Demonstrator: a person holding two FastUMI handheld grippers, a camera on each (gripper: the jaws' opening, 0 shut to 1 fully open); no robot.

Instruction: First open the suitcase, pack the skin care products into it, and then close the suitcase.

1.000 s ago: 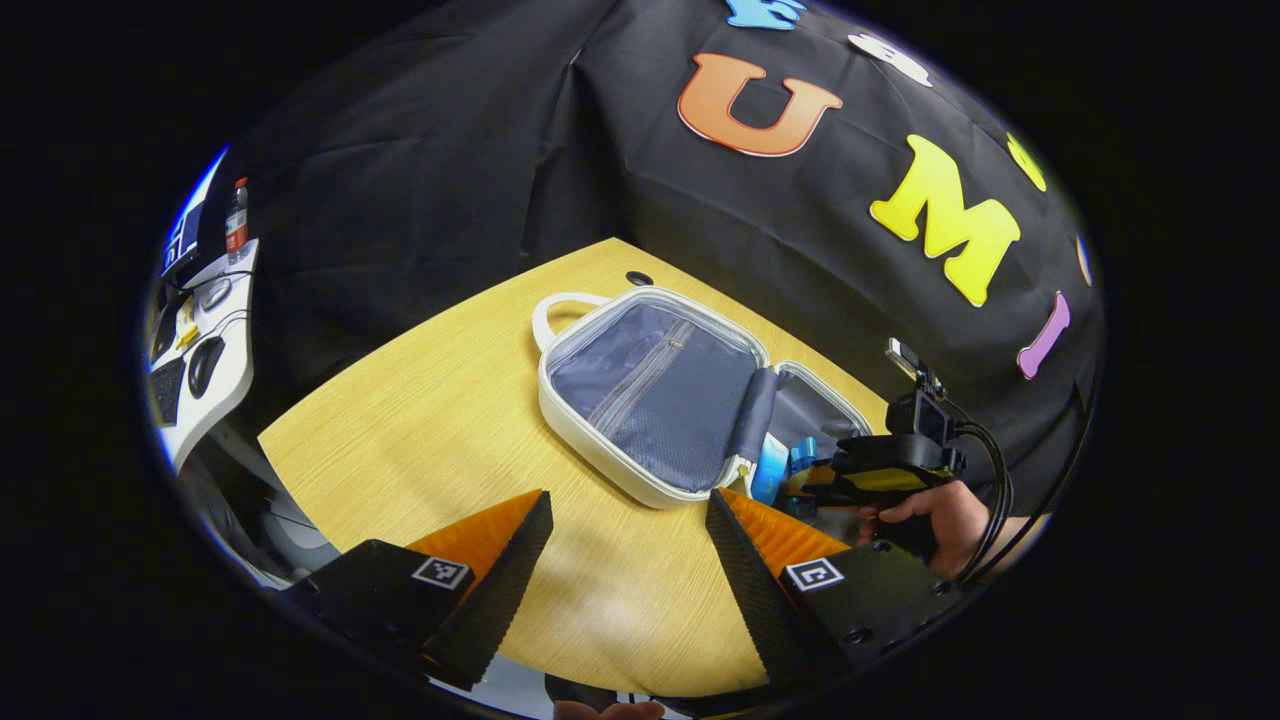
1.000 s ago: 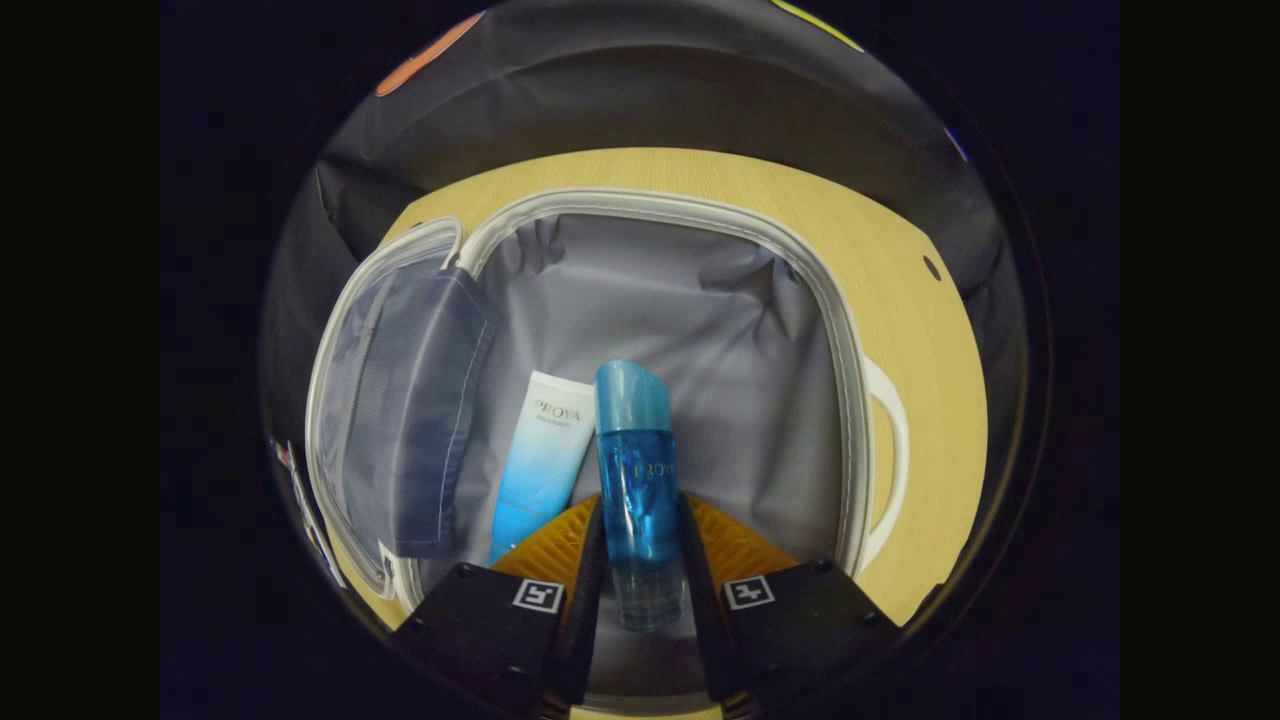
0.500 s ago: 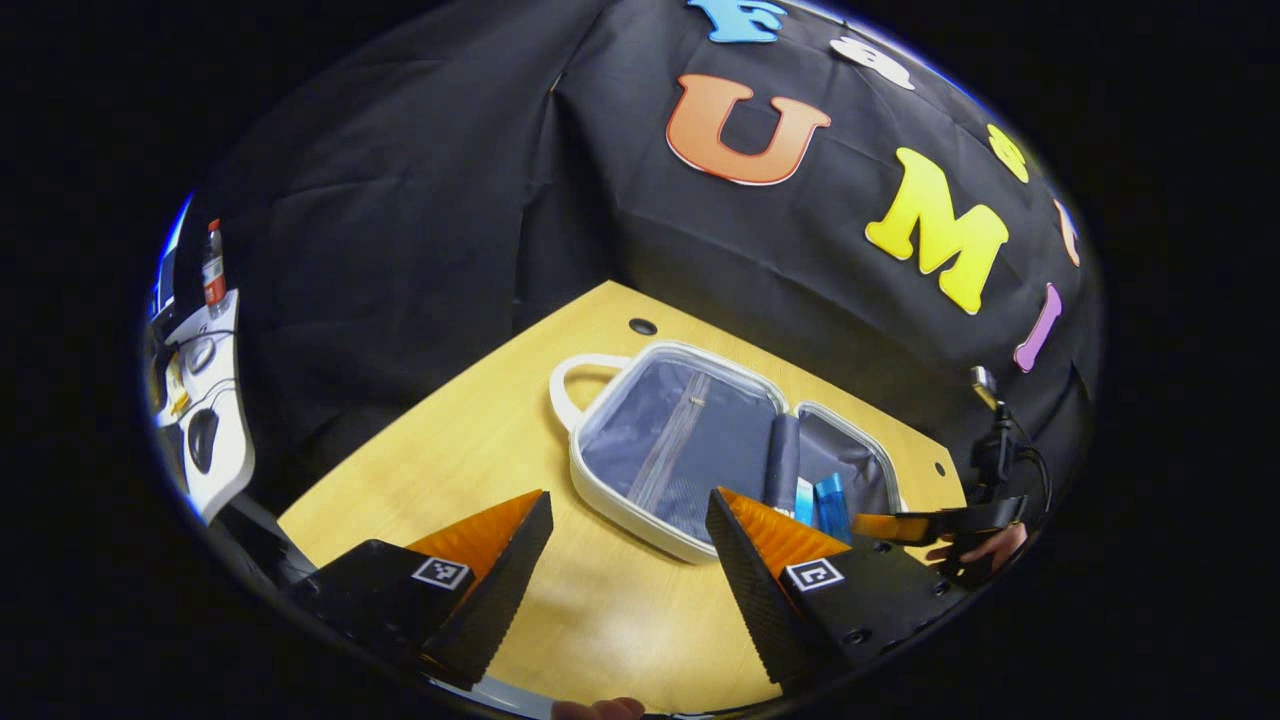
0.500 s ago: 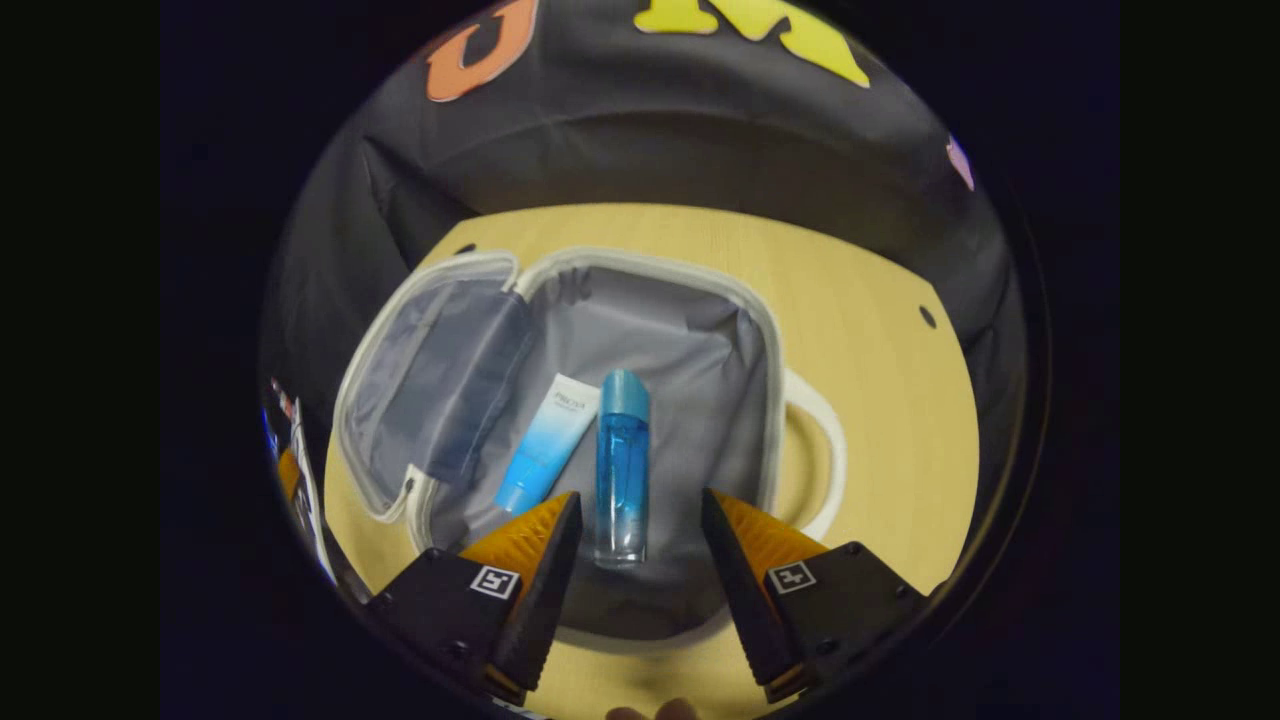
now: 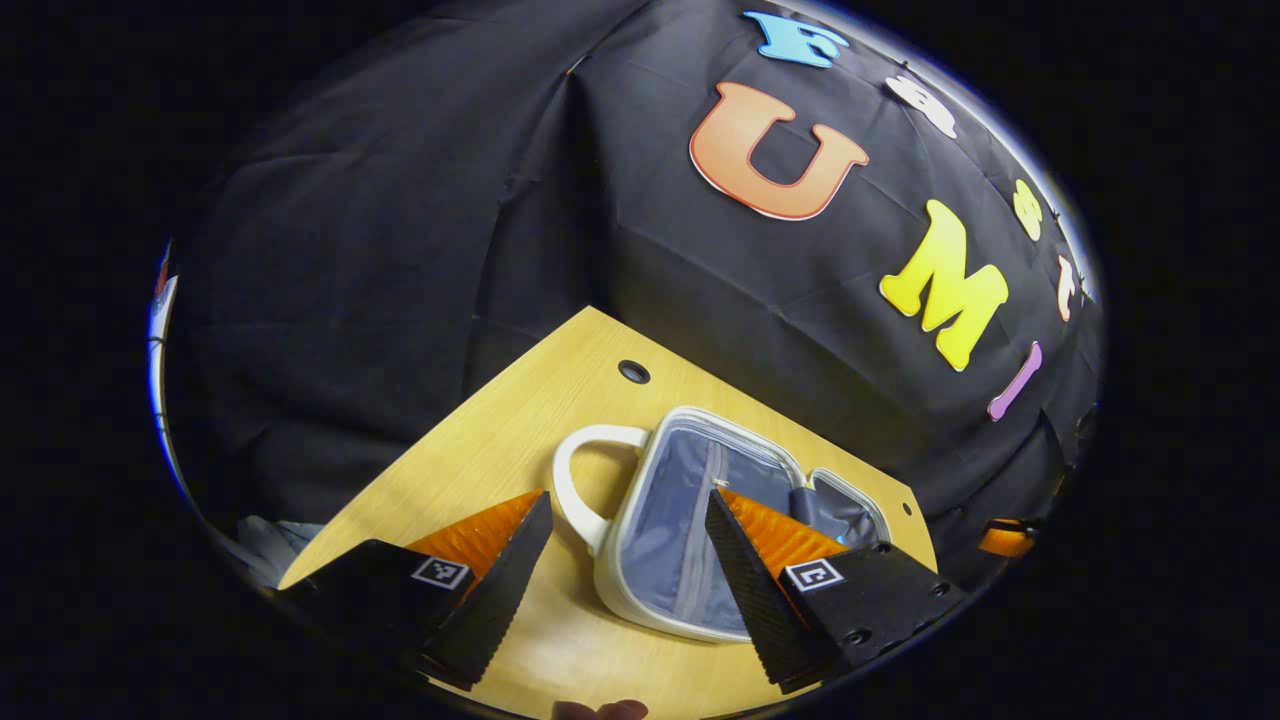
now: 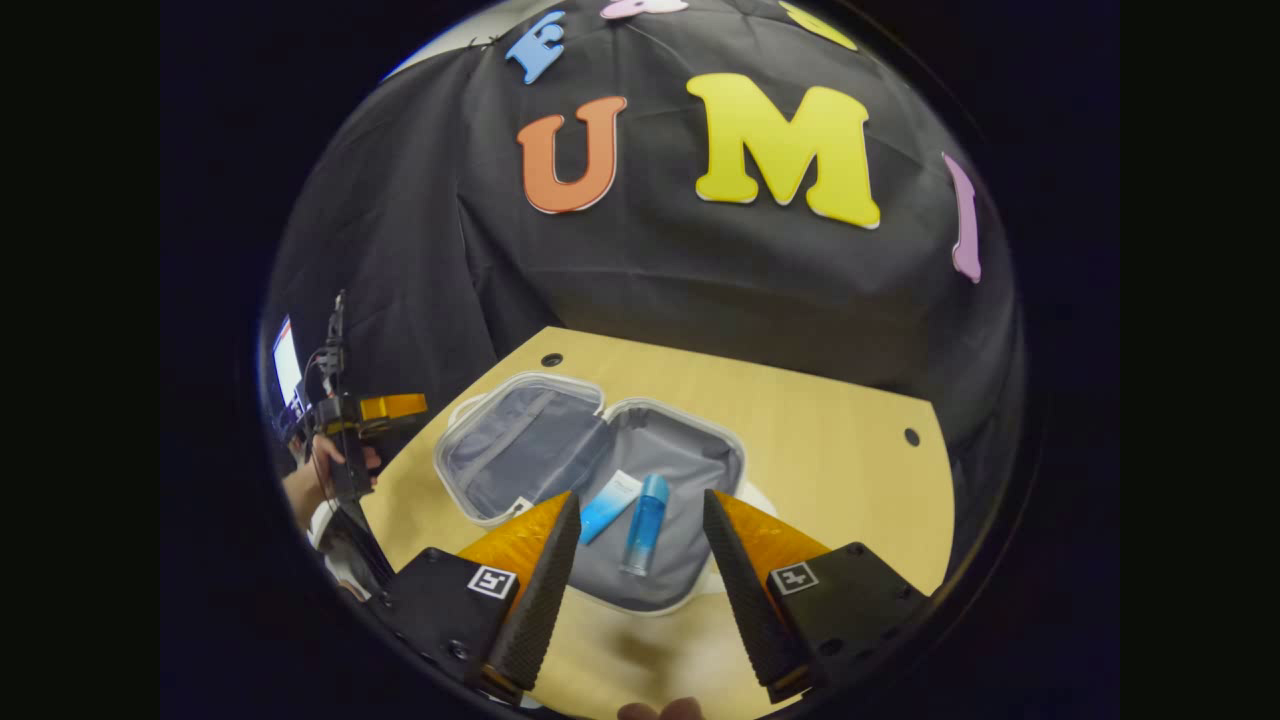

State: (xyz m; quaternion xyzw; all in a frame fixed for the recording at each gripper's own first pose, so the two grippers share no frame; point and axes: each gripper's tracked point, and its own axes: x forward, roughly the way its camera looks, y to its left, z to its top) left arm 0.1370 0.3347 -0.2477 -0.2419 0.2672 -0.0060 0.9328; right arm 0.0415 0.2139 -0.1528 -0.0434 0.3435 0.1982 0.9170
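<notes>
In the left gripper view, the left tongs (image 5: 628, 560) are hanging spread and empty over the table (image 5: 480, 450); the open suitcase (image 5: 700, 540) is lying between their fingers, handle toward nine o'clock.

In the right gripper view, the right tongs (image 6: 640, 545) are gaping wide, gripping nothing. The suitcase (image 6: 590, 470) is lying open at twelve o'clock, with the blue bottle (image 6: 643, 510) and the tube (image 6: 608, 507) resting side by side in its right half. The left tongs (image 6: 390, 406) are showing at nine o'clock.

My left gripper view looks low across the table (image 5: 480, 450) at the suitcase (image 5: 690, 540) from its lid side; my right gripper view looks down from higher, farther back. Both share the suitcase (image 6: 560, 450).
</notes>
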